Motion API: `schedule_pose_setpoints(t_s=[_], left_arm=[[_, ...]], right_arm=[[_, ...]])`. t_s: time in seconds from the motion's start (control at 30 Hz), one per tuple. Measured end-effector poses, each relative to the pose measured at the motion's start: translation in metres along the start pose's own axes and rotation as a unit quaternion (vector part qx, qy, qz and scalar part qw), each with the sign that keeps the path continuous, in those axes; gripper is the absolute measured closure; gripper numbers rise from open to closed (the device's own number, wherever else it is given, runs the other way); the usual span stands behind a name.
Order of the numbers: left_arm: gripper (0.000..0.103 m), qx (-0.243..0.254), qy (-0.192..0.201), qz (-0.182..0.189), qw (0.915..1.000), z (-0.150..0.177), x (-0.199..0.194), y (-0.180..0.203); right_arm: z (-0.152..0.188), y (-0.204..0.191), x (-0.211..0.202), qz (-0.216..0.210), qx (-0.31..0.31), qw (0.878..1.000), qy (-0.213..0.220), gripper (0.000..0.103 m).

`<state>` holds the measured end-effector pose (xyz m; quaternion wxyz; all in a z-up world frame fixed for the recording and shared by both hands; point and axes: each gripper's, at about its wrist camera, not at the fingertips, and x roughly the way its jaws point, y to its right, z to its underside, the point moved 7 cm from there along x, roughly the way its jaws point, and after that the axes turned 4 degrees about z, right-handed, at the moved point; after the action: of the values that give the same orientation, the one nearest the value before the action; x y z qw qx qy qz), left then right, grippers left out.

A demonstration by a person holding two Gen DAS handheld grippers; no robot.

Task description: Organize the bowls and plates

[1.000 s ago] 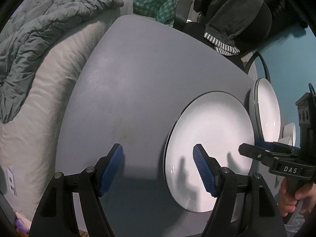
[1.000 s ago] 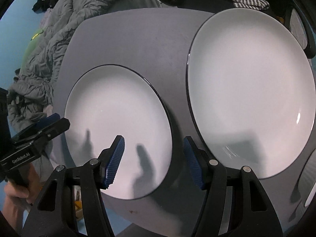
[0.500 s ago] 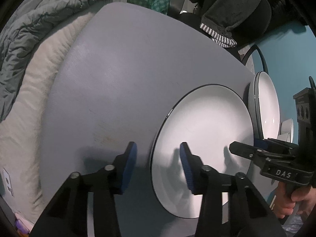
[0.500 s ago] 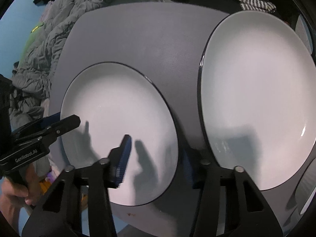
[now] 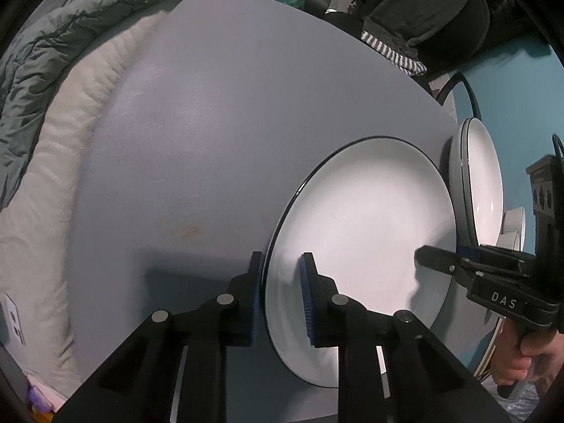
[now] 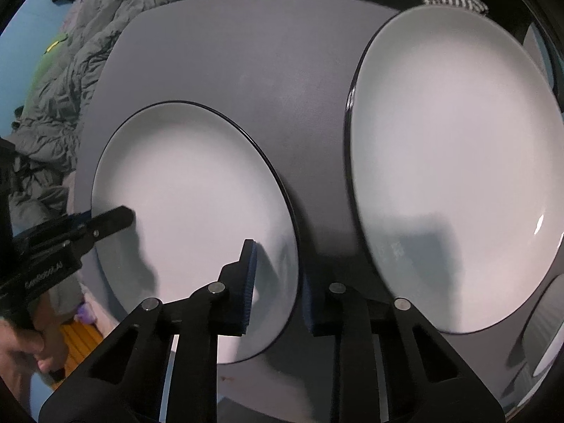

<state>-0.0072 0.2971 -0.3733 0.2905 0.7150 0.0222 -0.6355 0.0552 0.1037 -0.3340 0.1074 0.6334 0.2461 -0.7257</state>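
A white plate with a dark rim (image 5: 366, 232) lies on the grey table (image 5: 211, 123); it also shows in the right wrist view (image 6: 197, 211). My left gripper (image 5: 282, 296) straddles its left rim, one pad under and one over, nearly closed on it. My right gripper (image 6: 276, 285) straddles the same plate's right rim in the same way. A second, larger white plate (image 6: 454, 162) lies to the right; in the left wrist view it shows at the far right (image 5: 483, 183). The right gripper also shows in the left wrist view (image 5: 440, 259).
A grey duvet (image 5: 53, 53) and a cream mattress edge (image 5: 46, 183) run along the table's left side. Dark clothes and a striped cloth (image 5: 398, 53) lie behind the table. Edges of more white dishes (image 6: 550, 338) show at the far right.
Both grippers have moved in onto the near plate's opposite rims and their jaws have narrowed from wide open to almost closed around the rim.
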Motion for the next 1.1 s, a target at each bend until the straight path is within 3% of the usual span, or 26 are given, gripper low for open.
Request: schedule_pose_setpoints(t_s=[0.4,1.1], left_arm=[[0.084,0.020,-0.020,-0.001,0.9996,0.013,-0.003,-0.007],[0.083,0.021,-0.026,-0.006,0.9994,0.028,-0.014,0.033]], right_arm=[[0.014,-0.006,0.004,-0.052,0.021,0.998,-0.011,0.085],[0.029,0.009,-0.020,-0.049,0.038,0.998,-0.008,0.087]])
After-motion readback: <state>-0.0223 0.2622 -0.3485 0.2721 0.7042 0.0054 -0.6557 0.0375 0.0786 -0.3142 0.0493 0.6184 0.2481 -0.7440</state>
